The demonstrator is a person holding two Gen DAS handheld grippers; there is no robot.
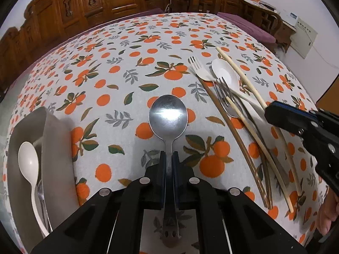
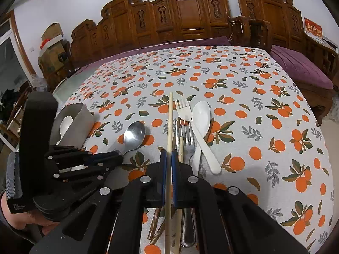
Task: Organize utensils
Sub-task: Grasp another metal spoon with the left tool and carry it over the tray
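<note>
My left gripper (image 1: 168,158) is shut on the handle of a metal spoon (image 1: 168,116), bowl pointing forward above the orange-print tablecloth; the spoon also shows in the right wrist view (image 2: 134,135). My right gripper (image 2: 168,158) is shut on a pale chopstick (image 2: 170,122) that points forward over the utensil pile. The pile holds a white plastic fork (image 2: 184,109), a white plastic spoon (image 2: 201,116), a metal fork (image 2: 186,139), a second pale chopstick (image 2: 181,148) and brown chopsticks (image 1: 233,135). A grey utensil holder (image 1: 53,148) at the left holds a white spoon (image 1: 27,158).
The tablecloth (image 2: 254,105) covers the table, with purple cushions (image 2: 300,67) and carved wooden benches (image 2: 186,17) behind it. The right gripper body (image 1: 307,131) shows at the right of the left wrist view. The left gripper body (image 2: 84,165) lies left of the pile.
</note>
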